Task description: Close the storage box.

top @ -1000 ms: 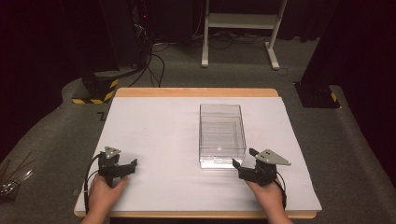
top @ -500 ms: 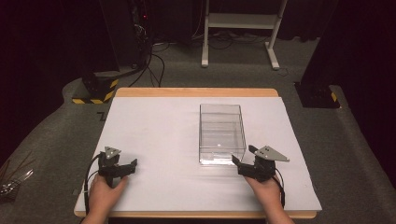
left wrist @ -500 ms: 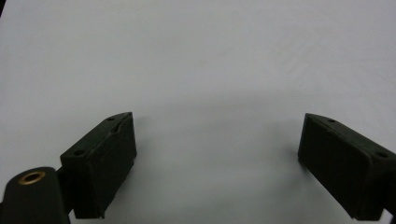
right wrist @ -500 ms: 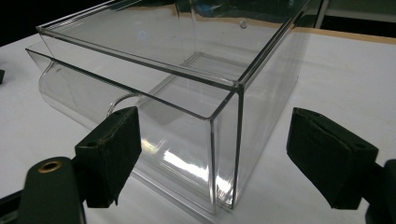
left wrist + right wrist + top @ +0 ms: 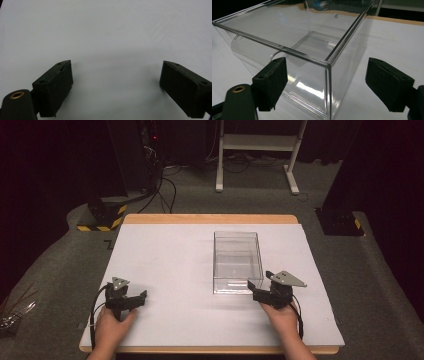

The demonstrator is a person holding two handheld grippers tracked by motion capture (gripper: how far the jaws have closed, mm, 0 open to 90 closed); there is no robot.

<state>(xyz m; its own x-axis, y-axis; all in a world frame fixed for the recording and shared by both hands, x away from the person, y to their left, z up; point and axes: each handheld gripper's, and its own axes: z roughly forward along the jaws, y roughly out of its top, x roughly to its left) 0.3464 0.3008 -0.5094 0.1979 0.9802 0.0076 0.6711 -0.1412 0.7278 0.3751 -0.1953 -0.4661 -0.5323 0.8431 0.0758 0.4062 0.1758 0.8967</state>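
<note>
Low, the right tongs [image 5: 325, 82] (spread) straddle the clear box [image 5: 312, 50] corner; the left tongs [image 5: 115, 85] gape.

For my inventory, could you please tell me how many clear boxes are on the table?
1: the clear box stands right of the table's centre, just ahead of the right hand-held gripper.

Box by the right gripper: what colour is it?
Colourless, clear box; right gripper view shows it best.

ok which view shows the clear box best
The high view: the whole clear box shows there, open-topped and empty on the white table, just ahead of the right gripper. The right gripper view shows its near corner up close. The left gripper view looks at bare table.
</note>
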